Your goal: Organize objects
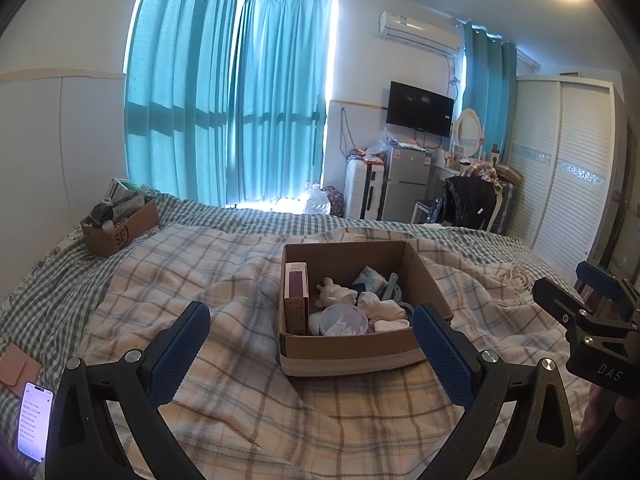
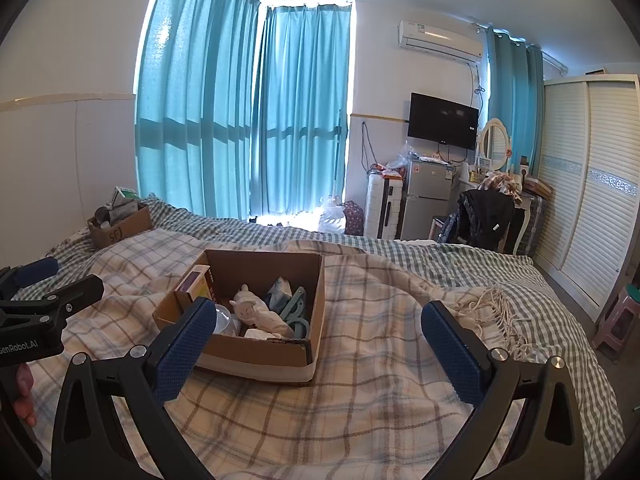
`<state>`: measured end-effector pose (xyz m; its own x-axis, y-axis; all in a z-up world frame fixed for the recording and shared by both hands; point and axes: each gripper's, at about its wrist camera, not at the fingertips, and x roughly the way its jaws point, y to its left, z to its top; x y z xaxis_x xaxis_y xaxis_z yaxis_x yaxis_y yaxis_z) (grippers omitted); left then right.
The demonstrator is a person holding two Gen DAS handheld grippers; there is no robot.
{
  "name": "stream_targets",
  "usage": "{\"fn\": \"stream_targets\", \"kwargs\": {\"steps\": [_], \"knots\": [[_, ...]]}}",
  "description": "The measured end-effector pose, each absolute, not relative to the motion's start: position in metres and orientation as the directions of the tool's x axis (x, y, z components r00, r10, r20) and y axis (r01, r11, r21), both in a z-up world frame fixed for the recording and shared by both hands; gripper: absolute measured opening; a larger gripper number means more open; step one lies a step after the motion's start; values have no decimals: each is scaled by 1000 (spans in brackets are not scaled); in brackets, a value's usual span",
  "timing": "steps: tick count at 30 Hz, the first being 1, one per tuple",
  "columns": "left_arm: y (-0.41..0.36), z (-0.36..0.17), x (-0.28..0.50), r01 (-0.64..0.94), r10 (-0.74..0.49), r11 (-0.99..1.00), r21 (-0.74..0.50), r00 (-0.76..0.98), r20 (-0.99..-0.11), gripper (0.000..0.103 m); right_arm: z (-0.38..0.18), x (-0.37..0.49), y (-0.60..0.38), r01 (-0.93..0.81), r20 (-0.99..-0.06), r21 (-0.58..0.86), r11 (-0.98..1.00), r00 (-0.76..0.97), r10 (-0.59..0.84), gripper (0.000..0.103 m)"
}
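Both grippers, left [image 1: 312,344] and right [image 2: 316,340], hovering with fingers apart, empty, ready to reach. Open brown cardboard box [image 1: 352,350] of small items resting near on plaid blanket [image 1: 224,280].

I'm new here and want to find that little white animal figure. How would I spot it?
Start at the open cardboard box on the plaid blanket in the middle of the bed. Inside, right of the upright pink carton, lies the white animal figurine, the only thing there with ears.

Both the left tool [image 1: 312,344] and right tool [image 2: 320,340] have black frames, silver screws and blue textured pads.
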<state>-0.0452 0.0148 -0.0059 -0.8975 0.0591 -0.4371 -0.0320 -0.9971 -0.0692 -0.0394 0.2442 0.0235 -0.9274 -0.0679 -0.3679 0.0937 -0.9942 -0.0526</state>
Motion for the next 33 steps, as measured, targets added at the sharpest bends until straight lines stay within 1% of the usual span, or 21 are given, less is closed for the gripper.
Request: {"fn": "stream_targets", "kwargs": {"steps": [18, 33], "knots": [[15, -1, -42, -7, 23, -999, -41, -909, -415, 103, 22, -41, 243, 95, -373, -54, -994, -925, -68, 103], [16, 0, -44, -7, 21, -999, -33, -902, -431, 103, 21, -41, 245, 92, -374, -52, -994, -925, -67, 103]]}}
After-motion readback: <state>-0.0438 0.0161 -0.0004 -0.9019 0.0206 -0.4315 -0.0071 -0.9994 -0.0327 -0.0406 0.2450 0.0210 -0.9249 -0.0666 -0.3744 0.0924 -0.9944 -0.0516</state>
